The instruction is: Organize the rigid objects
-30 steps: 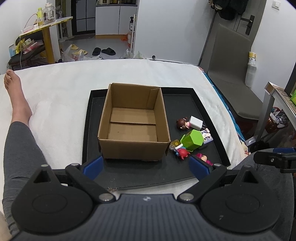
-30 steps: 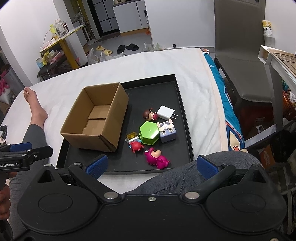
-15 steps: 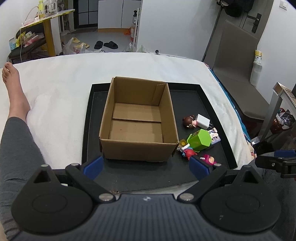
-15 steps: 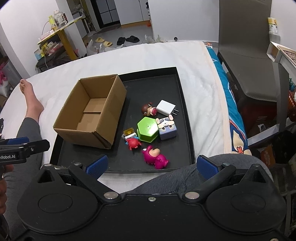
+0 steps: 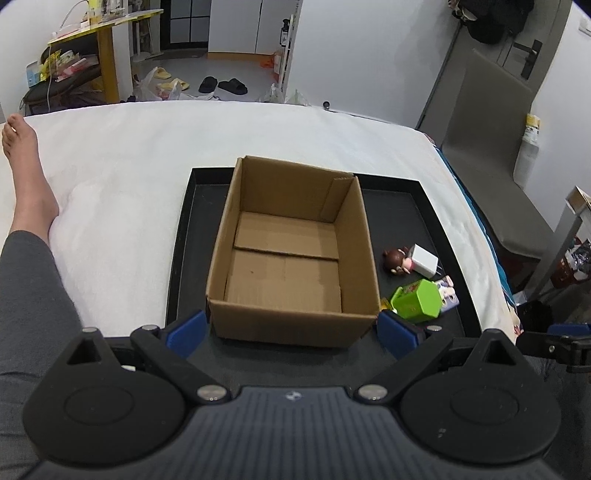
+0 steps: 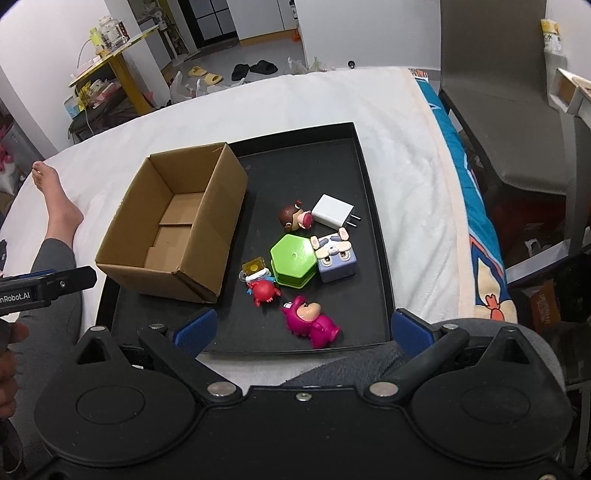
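Both grippers, left [image 5: 291, 326] and right [image 6: 301, 325], released, holding nothing. Box [image 6: 173, 221] at tray [image 6: 365, 184] left edge; toys [image 6: 295, 262] at right.

Only one readable text: white letters "nRobot.AI", cut off at the picture's left edge, printed on the side of the left gripper [image 6: 44, 286] as seen in the right wrist view. Print on the yellow-labelled bottle [image 6: 550, 35] at the far right too small and blurred to read.
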A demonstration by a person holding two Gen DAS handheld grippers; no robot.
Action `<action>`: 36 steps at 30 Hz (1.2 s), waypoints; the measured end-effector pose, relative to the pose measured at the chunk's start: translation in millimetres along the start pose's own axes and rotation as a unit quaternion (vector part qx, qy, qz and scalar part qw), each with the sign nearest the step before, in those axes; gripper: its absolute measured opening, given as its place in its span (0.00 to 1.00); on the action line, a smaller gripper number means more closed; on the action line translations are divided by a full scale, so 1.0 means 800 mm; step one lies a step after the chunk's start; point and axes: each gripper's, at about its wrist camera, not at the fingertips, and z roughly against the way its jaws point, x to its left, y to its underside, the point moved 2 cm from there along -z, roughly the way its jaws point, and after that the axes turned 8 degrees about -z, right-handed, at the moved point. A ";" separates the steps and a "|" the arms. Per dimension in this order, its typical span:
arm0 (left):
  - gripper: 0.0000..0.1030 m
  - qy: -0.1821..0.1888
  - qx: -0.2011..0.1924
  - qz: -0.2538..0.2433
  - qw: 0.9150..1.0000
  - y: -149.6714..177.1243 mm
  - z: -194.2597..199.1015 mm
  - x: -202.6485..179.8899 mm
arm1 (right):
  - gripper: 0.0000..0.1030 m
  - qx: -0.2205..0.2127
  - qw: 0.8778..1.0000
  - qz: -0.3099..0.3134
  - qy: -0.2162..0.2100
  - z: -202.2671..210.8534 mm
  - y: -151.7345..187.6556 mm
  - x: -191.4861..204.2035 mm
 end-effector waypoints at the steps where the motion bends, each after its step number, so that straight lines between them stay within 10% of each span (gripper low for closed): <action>1: 0.96 -0.001 -0.001 0.001 1.000 -0.002 -0.002 0.001 | 0.96 0.002 1.000 -0.003 -0.002 -0.003 -0.002 -0.001; 17: 0.90 -0.026 -0.022 0.054 0.998 -0.029 -0.040 0.039 | 0.85 0.007 0.996 -0.081 -0.038 -0.039 -0.029 -0.023; 36: 0.59 -0.025 -0.019 0.123 0.992 -0.039 -0.088 0.074 | 0.71 0.047 0.981 -0.176 -0.063 -0.091 -0.048 -0.031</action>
